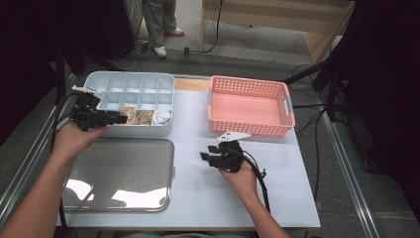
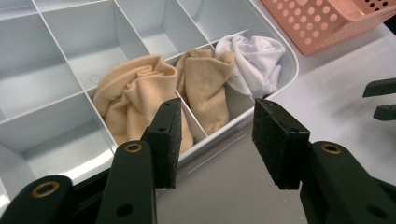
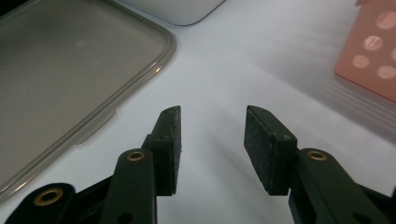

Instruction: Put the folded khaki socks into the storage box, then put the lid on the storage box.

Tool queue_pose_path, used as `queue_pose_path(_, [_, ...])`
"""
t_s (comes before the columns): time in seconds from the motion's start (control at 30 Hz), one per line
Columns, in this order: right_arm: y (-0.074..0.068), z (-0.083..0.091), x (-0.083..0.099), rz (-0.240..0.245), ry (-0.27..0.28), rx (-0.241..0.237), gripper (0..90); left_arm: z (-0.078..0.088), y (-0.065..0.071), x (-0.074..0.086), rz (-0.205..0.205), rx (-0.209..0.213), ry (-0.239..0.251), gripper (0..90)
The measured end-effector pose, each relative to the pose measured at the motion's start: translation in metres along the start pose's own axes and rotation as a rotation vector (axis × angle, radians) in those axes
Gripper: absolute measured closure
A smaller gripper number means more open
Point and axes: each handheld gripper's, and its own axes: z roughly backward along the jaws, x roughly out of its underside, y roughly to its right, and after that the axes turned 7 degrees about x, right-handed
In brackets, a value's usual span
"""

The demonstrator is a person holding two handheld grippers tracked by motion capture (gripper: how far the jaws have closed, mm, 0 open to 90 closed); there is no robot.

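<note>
Left gripper [image 2: 215,144] hovering at the near edge of the divided box [image 1: 130,82], fingers [image 2: 280,142] spread wide, nothing between them. Three rolled socks lying in the box's front row: a beige sock [image 2: 135,93], just beside it a tan sock [image 2: 205,84], then a white sock [image 2: 257,60] in the corner compartment. Right gripper [image 3: 212,147] low over the bare worktop [image 1: 198,198], fingers wide and empty, between the clear lid [image 1: 119,173] and the pink basket [image 1: 250,106].

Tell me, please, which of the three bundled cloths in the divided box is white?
The cloth in the corner compartment nearest the pink basket; the other two are tan.
</note>
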Motion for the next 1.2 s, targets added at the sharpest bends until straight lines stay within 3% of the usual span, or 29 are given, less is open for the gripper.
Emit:
queue_pose_path(0.17, [-0.001, 0.0, -0.002, 0.002, 0.008, 0.003, 57.3, -0.002, 0.004, 0.012, -0.006, 0.005, -0.006, 50.3])
queue_pose_path(0.27, [-0.003, -0.001, -0.002, 0.004, 0.008, 0.002, 57.1, -0.004, 0.007, 0.02, 0.011, 0.035, 0.001, 47.6])
queue_pose_path(0.7, [-0.006, -0.001, -0.002, 0.009, 0.01, 0.003, 56.9, 0.0, 0.011, 0.04, -0.005, 0.031, 0.018, 48.5])
queue_pose_path(0.83, [-0.01, -0.001, -0.003, 0.014, 0.012, 0.006, 56.5, 0.002, 0.01, 0.05, -0.012, 0.026, 0.005, 48.3])
queue_pose_path(1.03, [-0.017, -0.002, -0.004, 0.015, 0.019, 0.01, 56.3, 0.004, 0.001, 0.066, 0.016, 0.022, -0.004, 48.5])
queue_pose_path(1.2, [-0.019, -0.004, -0.005, -0.007, 0.021, 0.013, 56.2, 0.012, -0.007, 0.073, 0.045, 0.008, 0.031, 48.6])
